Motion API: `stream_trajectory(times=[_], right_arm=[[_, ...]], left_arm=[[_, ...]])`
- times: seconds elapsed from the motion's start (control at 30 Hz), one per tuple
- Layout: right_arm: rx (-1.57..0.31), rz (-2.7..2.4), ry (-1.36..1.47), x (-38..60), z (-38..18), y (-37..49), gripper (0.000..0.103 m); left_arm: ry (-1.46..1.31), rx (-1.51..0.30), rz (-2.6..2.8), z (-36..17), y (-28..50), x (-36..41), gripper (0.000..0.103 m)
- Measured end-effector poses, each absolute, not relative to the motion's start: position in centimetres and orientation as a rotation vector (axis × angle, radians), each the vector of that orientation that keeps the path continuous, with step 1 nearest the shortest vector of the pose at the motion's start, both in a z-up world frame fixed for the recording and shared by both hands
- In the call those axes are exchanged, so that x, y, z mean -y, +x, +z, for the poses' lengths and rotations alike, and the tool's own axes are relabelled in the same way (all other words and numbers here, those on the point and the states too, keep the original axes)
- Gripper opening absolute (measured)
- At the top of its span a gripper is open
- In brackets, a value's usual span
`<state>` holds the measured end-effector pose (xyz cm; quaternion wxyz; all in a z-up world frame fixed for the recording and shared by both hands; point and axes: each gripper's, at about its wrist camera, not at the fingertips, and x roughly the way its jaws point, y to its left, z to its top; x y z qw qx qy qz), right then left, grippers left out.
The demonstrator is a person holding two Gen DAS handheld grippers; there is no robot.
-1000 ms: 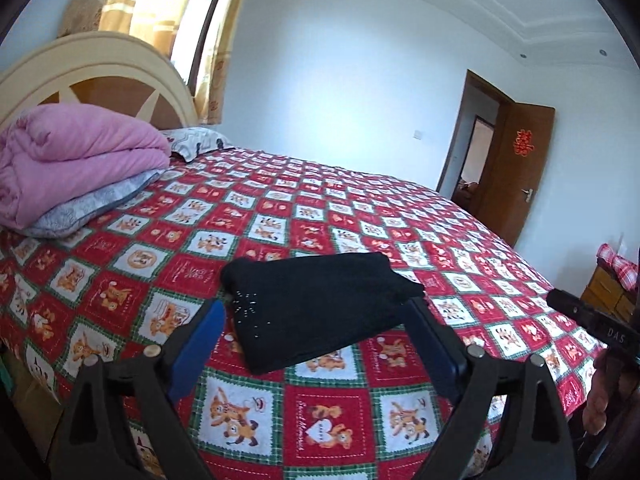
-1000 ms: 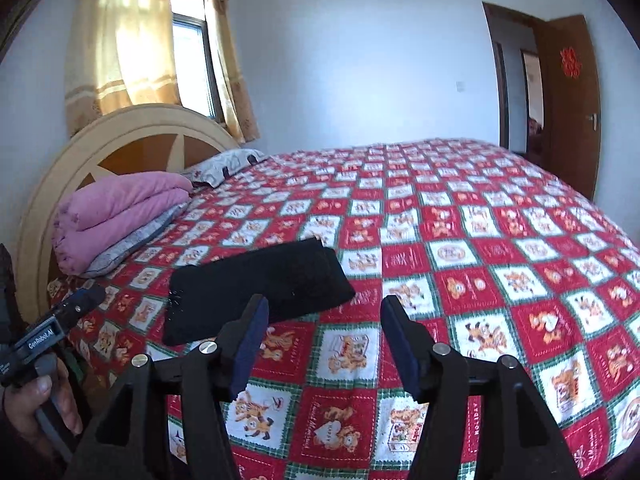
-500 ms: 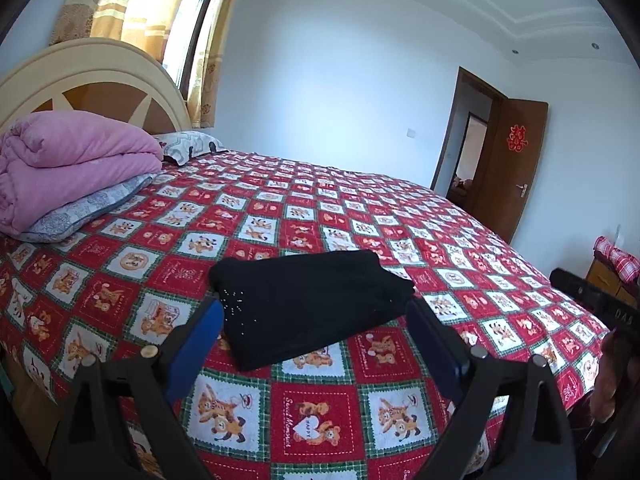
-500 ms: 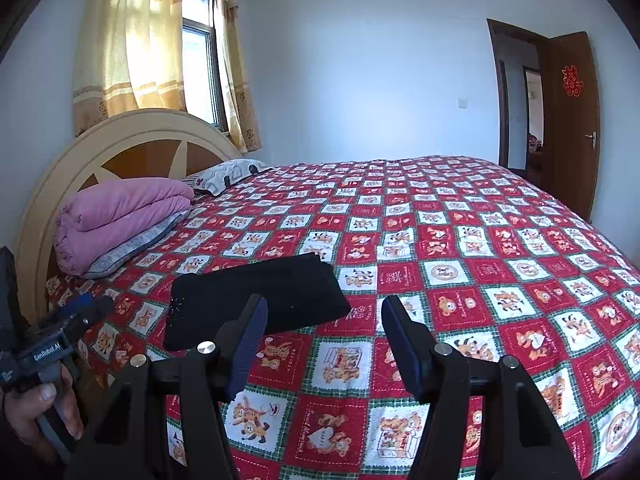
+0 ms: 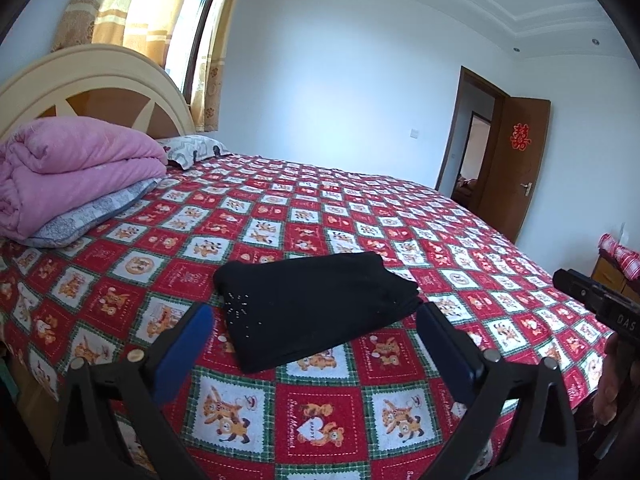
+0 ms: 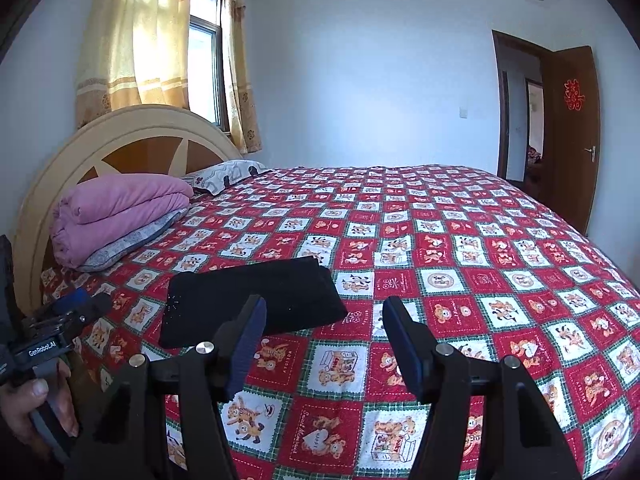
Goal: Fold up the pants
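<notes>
- The left hand-held gripper [image 5: 314,330], with black arms and blue pads, fills the bottom of the left wrist view; its jaws are spread wide and hold nothing.
- The right hand-held gripper [image 6: 322,322] sits at the bottom centre of the right wrist view, its jaws likewise apart and empty, raised above the bed.
- The black folded pants [image 5: 316,308], a flat rectangular bundle with small sparkling dots near one corner, lie in the lower middle of the left wrist view, just beyond and between the blue pads.
- In the right wrist view the pants [image 6: 252,300] lie left of centre, partly behind the left pad.
- They rest on the red-and-white checked bedspread with teddy-bear squares [image 5: 360,220].
- A folded pink quilt [image 5: 68,168] sits at the left edge, on a grey patterned pillow [image 5: 92,214].
- Behind it rises the cream arched wooden headboard [image 6: 132,144].
- A brown wooden door [image 6: 572,128] stands open at the right.
</notes>
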<state>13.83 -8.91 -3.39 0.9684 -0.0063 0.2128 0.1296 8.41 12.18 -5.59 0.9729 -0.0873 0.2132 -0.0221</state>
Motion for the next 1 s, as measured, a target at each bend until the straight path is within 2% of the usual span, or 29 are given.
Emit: stream_trajectory(times=[0.4,1.0], right_arm=[[-0.424,0.252,-0.021,8.8,-3.4,13.9,0.062],[-0.432,0.249,-0.035,8.5,-3.8,14.0,0.062]], left_arm=[[-0.108,-0.380,-0.004,-4.0,7.8,-11.3,0.103],[-0.152,-0.401,-0.002,-5.2,8.2,-12.1,0.103]])
